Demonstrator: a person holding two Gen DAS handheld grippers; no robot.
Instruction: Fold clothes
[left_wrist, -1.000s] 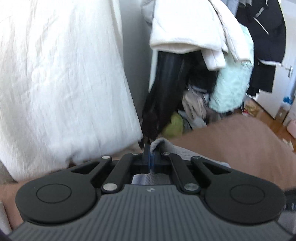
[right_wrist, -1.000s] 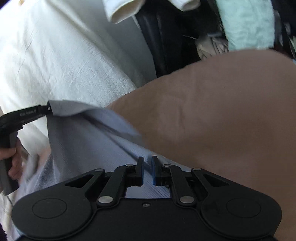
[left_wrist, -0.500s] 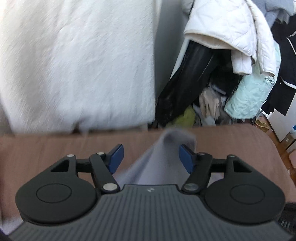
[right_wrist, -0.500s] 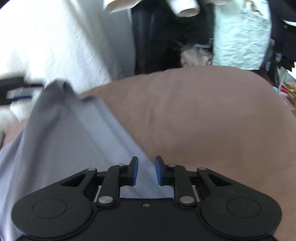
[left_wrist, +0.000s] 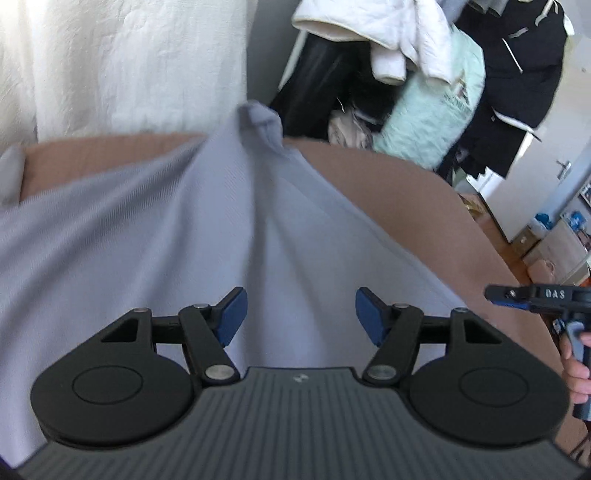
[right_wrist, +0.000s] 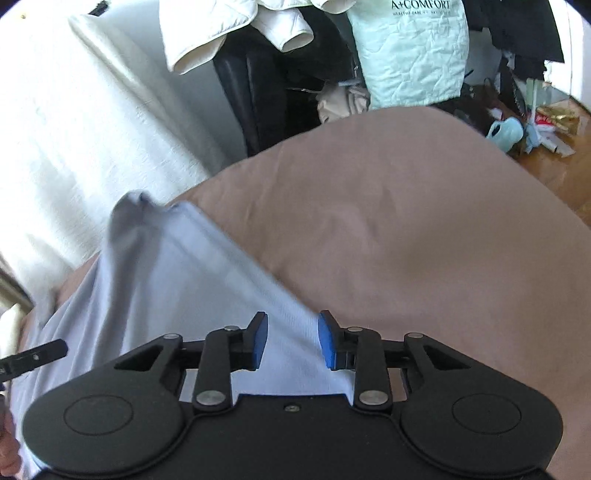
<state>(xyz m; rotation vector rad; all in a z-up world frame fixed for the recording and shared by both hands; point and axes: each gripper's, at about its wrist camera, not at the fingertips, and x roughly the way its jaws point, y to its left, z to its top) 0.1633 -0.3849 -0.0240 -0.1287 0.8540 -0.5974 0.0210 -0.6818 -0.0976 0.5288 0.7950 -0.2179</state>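
pale blue-grey garment; tan bedcover; white curtain.

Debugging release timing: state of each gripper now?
Left gripper: open, holding nothing.
Right gripper: opening; pale blue knit garment between pads, unpressed.

Our left gripper points steeply downward, blue pads wide apart, gripping nothing. Our right gripper points downward too, jaws opening, pads pressing on nothing. At 3 o'clock in left view, our right hand grips its handle.
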